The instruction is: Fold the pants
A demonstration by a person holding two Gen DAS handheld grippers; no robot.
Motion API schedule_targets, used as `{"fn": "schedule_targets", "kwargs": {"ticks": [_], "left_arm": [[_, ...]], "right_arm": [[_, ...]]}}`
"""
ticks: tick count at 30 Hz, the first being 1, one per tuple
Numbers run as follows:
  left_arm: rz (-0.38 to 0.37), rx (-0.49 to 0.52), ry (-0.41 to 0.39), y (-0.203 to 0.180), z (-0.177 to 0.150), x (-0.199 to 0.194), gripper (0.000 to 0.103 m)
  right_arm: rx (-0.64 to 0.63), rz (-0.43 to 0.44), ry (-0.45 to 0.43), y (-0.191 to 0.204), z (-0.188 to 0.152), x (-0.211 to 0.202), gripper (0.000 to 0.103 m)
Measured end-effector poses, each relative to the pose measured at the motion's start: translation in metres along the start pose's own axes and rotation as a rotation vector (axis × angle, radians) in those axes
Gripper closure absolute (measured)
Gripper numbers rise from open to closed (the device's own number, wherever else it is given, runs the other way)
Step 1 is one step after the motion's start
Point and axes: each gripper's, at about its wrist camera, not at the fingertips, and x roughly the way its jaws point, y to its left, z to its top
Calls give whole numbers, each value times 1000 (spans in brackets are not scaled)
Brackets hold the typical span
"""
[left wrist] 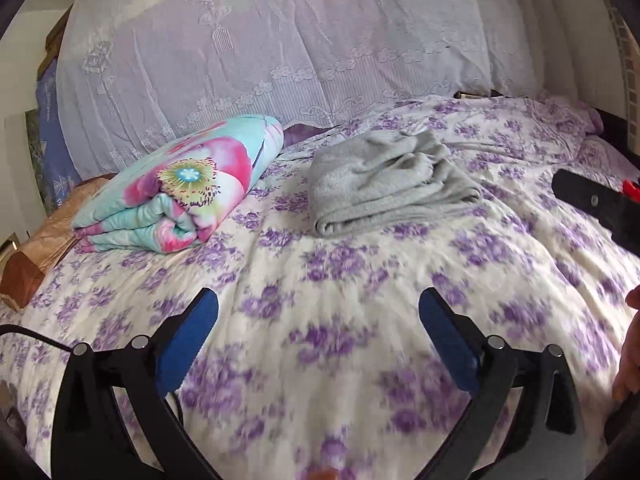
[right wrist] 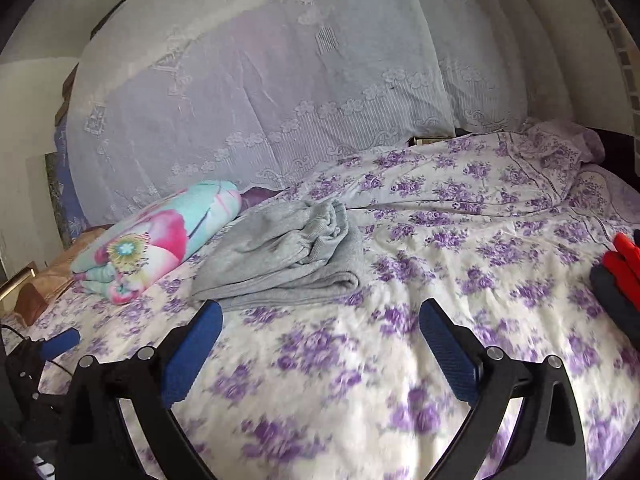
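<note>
The grey pants (left wrist: 390,184) lie folded into a loose bundle on the bed, right of a rolled blanket; they also show in the right wrist view (right wrist: 286,258). My left gripper (left wrist: 319,300) is open and empty, hovering over the purple-flowered bedsheet (left wrist: 340,320) well short of the pants. My right gripper (right wrist: 320,312) is open and empty, its left finger (right wrist: 196,348) just in front of the bundle's near edge. The left gripper's blue fingertip (right wrist: 60,342) shows at the lower left of the right wrist view.
A rolled turquoise and pink floral blanket (left wrist: 180,192) lies left of the pants. A white lace curtain (left wrist: 280,60) hangs behind the bed. Dark and red clothing (right wrist: 620,276) sits at the right edge. A brown bag (left wrist: 36,256) lies at the left.
</note>
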Motion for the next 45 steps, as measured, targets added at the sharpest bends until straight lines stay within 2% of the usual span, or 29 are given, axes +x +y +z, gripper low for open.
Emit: {"fn": "schedule_targets", "kwargs": {"ticks": [3,6,8,11,14,16,19,20,22,24,28,33,37,45], "left_arm": [[-14,-27,4,9,-22,-40,5],[-18,-88,4,18,-20,-57,5],[-3,-113,-3,21,-4,-58,5],[25,-118,-3,21,39,-44,5],[61,-119,4,17,79,-21,5],[73,-156,-2,18,93,-10,5],[81,-188,-34,19,89,2,5],[92,-163,-28,16,88,7,5],[94,-97,-11,12,86,16,5],[95,-96,-2,14,85,22,5],[38,-137,19,24,87,22,5],[37,-117,-11,18,91,9,5],[-3,-123,-7,15,92,6,5],[2,-114,4,11,90,10,5]], "right_arm": [[53,26,-47,-6,-14,-47,4],[24,-14,-80,1,-13,-67,4],[-61,-39,-103,13,4,-64,4],[-170,-169,-144,34,40,-44,4],[-173,-236,-99,46,70,-6,4],[-125,-242,-42,43,78,17,4],[-90,-206,12,33,65,41,4],[-103,-197,39,31,61,50,4],[-116,-231,72,27,56,61,4],[-100,-216,68,24,57,62,4],[-112,-203,53,29,61,57,4],[-127,-185,47,38,61,52,4],[-167,-185,43,48,59,50,4],[-166,-178,44,49,59,48,4]]}}
